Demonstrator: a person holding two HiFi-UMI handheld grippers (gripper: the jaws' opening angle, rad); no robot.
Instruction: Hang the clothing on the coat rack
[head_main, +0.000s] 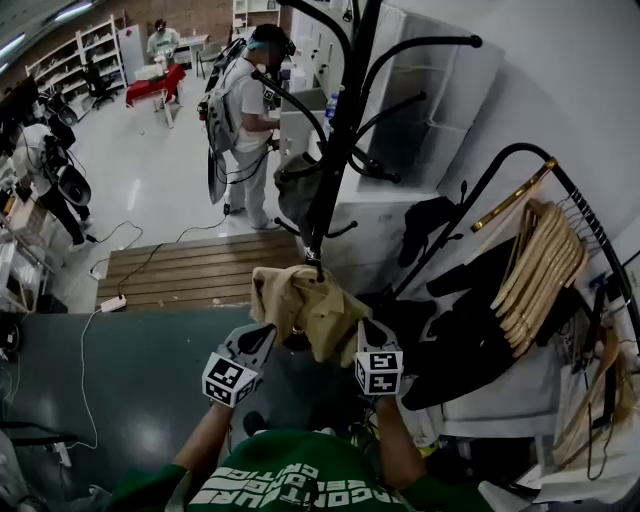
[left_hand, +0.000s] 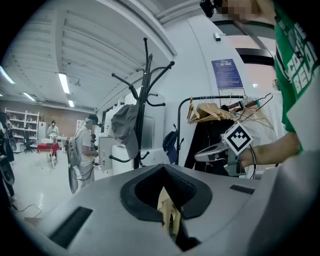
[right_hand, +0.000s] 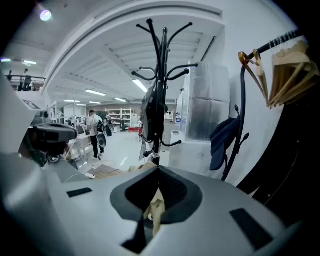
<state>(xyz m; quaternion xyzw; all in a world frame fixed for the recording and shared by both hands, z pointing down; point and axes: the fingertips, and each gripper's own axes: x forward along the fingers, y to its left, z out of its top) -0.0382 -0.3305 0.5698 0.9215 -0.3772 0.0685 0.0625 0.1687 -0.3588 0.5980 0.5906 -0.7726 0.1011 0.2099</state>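
Left gripper (head_main: 268, 338) and right gripper (head_main: 366, 332) both have their fingers clamped on the tan jacket (head_main: 305, 300), near the coat rack (head_main: 335, 140).

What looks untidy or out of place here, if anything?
Nothing is damaged. The tan garment hangs crumpled between the left gripper and the right gripper, and the wooden hangers sit bunched and tilted on the rail.

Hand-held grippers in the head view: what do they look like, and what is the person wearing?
The left hand-held gripper and the right hand-held gripper are each a light grey plastic shell with black padded jaws and a white cube printed with black square markers. The person wears a green short-sleeved T-shirt with white lettering.
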